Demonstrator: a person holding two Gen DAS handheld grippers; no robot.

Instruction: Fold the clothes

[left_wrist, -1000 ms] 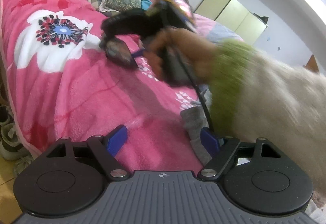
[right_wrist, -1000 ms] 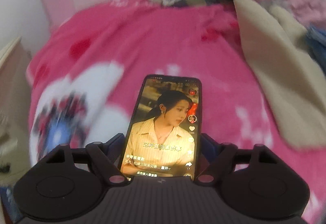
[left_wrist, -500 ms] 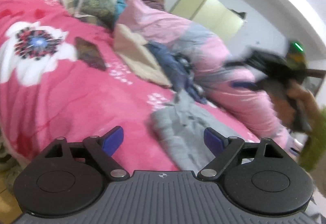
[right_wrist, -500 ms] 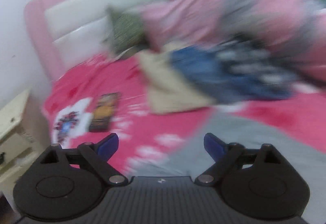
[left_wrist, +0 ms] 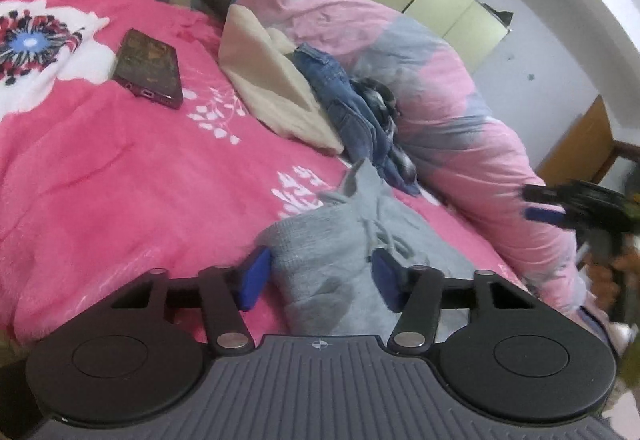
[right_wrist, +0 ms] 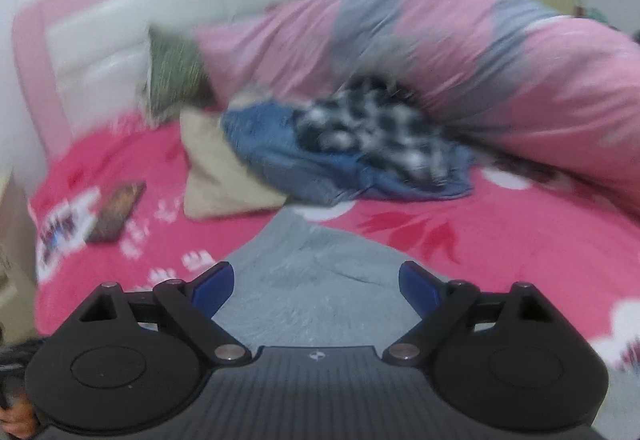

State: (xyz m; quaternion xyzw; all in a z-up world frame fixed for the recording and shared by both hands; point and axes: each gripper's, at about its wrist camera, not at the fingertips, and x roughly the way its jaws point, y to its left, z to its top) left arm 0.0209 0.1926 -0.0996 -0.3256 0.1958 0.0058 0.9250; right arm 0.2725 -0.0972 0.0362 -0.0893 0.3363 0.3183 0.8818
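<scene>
Left wrist view: we see the grey garment (left_wrist: pixel 344 252) lying crumpled on the pink bed (left_wrist: pixel 120 176) at its near edge, just ahead of the left gripper (left_wrist: pixel 316 278). Its jaws have just been closing and now stand half apart, with a rumpled fold of the garment lying between them; we see no pad pressing on the cloth, so we read them as released. The right gripper (right_wrist: pixel 316 286) hangs over the same garment with its jaws spread wide and nothing in them.

We judge this to be the start of the fold: both grippers are arriving at the garment and neither has a hold yet. The next move calls for each pair of jaws to pinch an edge or corner, then to lift and spread the cloth flat on the clear stretch of bed before any folding.

Beyond the garment a heap lies against a pink quilt (left_wrist: pixel 420 72): jeans (left_wrist: pixel 344 100), a checked cloth (right_wrist: pixel 376 128) and a beige cloth (left_wrist: pixel 272 88). A phone (left_wrist: pixel 148 68) lies further off on the bed, well apart from the garment.

We can read no brand, label or writing; the phone's screen is too dark and small to make out.
</scene>
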